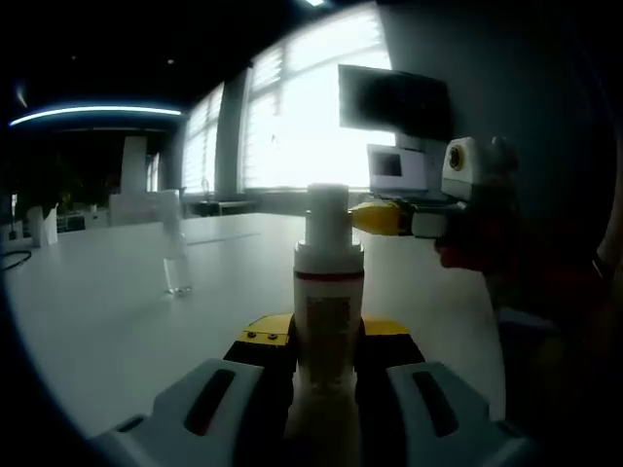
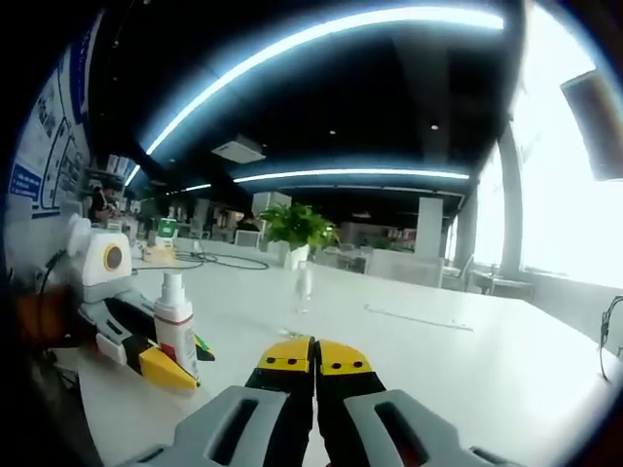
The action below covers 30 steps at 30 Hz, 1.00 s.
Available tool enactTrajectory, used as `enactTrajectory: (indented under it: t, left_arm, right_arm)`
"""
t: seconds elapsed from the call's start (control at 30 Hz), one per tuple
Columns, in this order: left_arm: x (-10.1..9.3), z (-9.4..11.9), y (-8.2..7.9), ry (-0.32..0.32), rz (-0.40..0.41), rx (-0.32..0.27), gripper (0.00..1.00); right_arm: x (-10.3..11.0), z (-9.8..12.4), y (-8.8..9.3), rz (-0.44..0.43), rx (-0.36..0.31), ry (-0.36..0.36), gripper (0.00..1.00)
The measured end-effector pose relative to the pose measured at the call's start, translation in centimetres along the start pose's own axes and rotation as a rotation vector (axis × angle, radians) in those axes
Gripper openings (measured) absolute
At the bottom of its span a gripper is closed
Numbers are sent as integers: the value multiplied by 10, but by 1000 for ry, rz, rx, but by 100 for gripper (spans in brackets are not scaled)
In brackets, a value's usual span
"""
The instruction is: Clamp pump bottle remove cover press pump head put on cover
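Bottle upright, clamped in left tongs | cover off, standing apart on table | right tongs closed, empty, beside pump head.

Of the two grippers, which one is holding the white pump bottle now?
The left gripper holds it: the white pump bottle stands clamped between its jaws. The right gripper is shut with nothing between its yellow tips.

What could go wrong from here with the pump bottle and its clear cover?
1. The left gripper clamps the pump bottle low on its body, so a sideways push on the pump head may tip it.
2. The clear cover stands alone on the white table; a careless reach by the shut right gripper could knock it over.
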<state>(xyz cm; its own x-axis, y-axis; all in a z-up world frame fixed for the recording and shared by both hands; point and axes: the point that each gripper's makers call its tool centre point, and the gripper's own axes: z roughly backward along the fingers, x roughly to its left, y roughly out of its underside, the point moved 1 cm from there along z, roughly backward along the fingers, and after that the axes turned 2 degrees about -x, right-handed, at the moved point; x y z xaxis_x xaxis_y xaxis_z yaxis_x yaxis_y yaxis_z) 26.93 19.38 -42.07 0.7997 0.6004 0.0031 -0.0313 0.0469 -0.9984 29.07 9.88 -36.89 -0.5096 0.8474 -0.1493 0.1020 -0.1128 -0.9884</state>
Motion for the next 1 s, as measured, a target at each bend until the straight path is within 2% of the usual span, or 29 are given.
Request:
enactTrajectory:
  t: [0.13, 0.47, 1.0]
  left_arm:
    - [0, 0, 0, 1, 2, 0, 14]
    - [0, 0, 0, 0, 1, 1, 14]
    - [1, 0, 0, -1, 0, 1, 14]
  right_arm:
    - [2, 0, 11, 24, 39, -10, 0]
    - [8, 9, 22, -23, 47, -62, 0]
    - [15, 22, 36, -37, 57, -100, 0]
